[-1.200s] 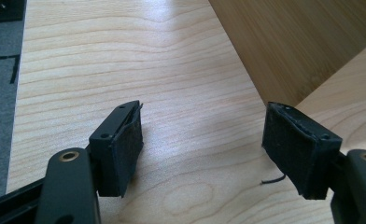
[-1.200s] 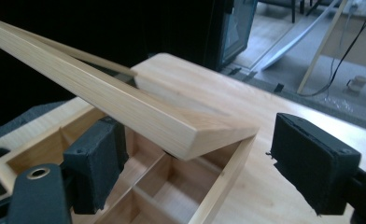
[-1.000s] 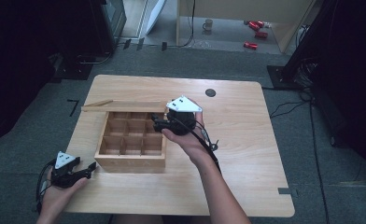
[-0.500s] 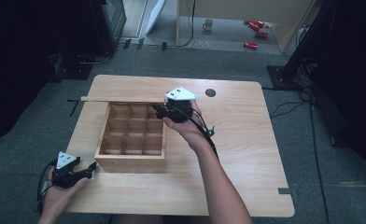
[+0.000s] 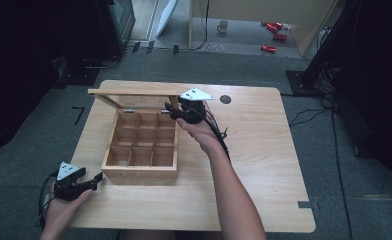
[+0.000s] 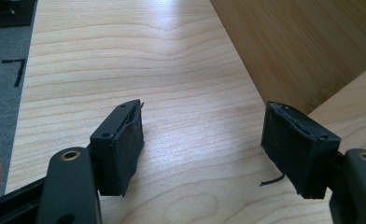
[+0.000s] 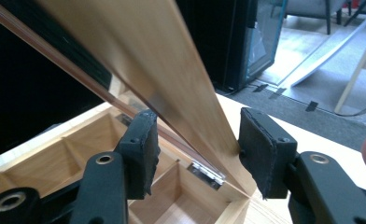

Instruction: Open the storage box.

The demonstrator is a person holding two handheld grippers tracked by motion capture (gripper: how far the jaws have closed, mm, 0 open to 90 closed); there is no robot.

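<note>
Jaws on the right gripper (image 7: 197,149) have just been closing in around the side edge of the box lid (image 7: 139,60), lid frame sitting between the 2 pads, though I can't tell if they actually press it. The lid stands propped open at the back of the wooden box (image 5: 141,145), right by its hinge (image 7: 207,172). The left gripper (image 6: 202,149) has its jaws spread with nothing between, hovering low over the table (image 5: 264,150) just off the box's front left corner, held in the person's left hand (image 5: 59,215)
</note>
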